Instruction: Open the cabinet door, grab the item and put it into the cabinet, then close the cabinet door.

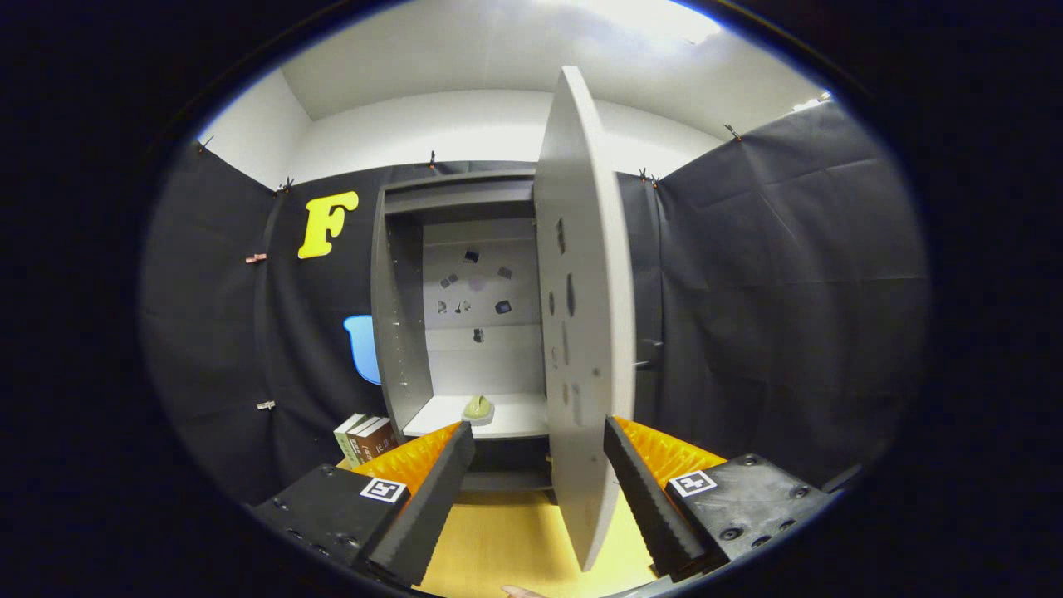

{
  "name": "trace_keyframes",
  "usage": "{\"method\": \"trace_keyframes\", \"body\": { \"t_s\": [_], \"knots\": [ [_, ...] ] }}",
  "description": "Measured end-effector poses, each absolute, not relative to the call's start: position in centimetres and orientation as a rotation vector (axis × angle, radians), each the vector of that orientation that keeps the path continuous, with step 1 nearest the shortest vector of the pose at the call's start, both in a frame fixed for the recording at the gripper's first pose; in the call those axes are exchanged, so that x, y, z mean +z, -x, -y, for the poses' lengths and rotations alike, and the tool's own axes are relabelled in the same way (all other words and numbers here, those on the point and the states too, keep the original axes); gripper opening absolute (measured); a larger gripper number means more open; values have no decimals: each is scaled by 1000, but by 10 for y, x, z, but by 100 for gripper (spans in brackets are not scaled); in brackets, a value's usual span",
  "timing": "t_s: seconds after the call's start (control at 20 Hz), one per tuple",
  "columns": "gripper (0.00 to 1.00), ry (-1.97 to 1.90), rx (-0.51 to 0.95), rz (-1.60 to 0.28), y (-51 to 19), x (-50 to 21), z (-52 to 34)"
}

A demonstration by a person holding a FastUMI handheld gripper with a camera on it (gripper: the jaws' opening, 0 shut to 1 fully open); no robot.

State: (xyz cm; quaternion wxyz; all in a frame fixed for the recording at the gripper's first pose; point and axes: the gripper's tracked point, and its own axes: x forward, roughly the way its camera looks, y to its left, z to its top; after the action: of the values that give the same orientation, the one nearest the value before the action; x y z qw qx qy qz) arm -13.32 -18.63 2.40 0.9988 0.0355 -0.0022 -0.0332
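Observation:
The grey cabinet (pixel 399 332) stands ahead with its door (pixel 585 332) swung open towards me, edge-on. The door's lower part hangs between my two fingers, close to the right finger (pixel 644 490), with a gap to the left finger (pixel 436 490). My gripper (pixel 540 440) is open and presses on nothing. A small olive-green item (pixel 477 407) lies on the cabinet's white shelf (pixel 515 415), beyond the left fingertip.
A few books (pixel 365 438) stand beside the cabinet's left side on the yellow table top (pixel 515 540). Black cloth walls close the booth on both sides. A fingertip of a person's hand (pixel 523 591) shows below the fingers.

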Motion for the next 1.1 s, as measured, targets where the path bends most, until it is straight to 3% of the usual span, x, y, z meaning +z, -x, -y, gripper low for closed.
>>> {"method": "trace_keyframes", "body": {
  "t_s": [0.45, 1.1],
  "knots": [
    [98, -145, -152, 5, 132, 8, 288],
    [96, -87, -81, -65, 94, -16, 268]
  ]
}}
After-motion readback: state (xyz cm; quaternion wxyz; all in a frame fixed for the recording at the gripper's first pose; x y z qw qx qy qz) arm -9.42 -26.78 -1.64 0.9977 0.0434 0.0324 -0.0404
